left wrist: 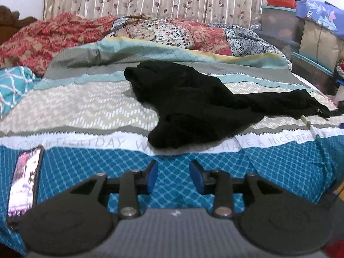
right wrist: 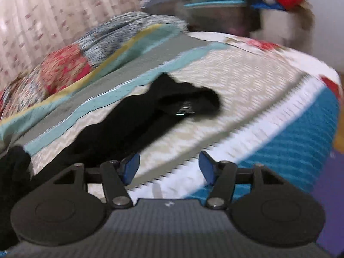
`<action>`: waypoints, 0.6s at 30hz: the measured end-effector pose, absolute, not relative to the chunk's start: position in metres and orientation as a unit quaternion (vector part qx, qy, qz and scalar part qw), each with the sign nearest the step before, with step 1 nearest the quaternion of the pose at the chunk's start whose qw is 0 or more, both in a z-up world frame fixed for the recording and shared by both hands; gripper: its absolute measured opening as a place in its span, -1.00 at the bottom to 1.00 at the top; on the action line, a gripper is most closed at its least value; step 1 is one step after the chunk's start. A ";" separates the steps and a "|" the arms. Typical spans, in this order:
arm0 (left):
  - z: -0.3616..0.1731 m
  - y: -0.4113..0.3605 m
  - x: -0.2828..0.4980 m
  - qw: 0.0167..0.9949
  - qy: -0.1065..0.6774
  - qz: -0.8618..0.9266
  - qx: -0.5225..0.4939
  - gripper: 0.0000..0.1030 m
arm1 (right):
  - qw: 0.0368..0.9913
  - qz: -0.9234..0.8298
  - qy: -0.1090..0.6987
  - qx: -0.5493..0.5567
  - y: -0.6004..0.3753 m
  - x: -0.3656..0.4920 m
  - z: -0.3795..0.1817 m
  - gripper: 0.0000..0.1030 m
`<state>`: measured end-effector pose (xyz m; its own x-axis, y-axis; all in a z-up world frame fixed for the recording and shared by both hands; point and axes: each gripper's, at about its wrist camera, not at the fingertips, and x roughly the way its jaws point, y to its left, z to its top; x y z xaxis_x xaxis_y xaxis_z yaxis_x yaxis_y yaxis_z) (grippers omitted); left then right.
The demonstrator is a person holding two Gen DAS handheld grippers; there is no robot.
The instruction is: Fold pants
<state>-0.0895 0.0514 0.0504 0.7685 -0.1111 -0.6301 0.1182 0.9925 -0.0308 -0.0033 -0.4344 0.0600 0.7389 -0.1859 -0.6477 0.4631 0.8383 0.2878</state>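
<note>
Both the left gripper [left wrist: 173, 175] and right gripper [right wrist: 168, 167] hung apart and empty; the crumpled pants [left wrist: 193, 103] on the bed [left wrist: 86, 107] apparently awaited spreading flat.

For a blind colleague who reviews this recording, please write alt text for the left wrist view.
Black pants lie crumpled on a patterned bedspread, ahead of the open, empty left gripper. A phone with a lit screen lies on the bedspread at the left, and a rumpled quilt sits behind.

Even, soft indoor light, no harsh shadows — left wrist view fairly sharp, right wrist view motion-smeared, both fisheye-bent at edges.
</note>
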 end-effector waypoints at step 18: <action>0.021 -0.008 -0.013 0.929 0.285 -0.083 0.220 -0.83 | 0.877 -0.188 0.321 0.304 -0.445 -0.018 0.043 0.22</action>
<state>-0.0133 -0.0079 0.0206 0.8240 -0.0286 -0.5659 0.2796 0.8892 0.3621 -0.0184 -0.4454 0.0429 0.7239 -0.1338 -0.6769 0.5244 0.7442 0.4137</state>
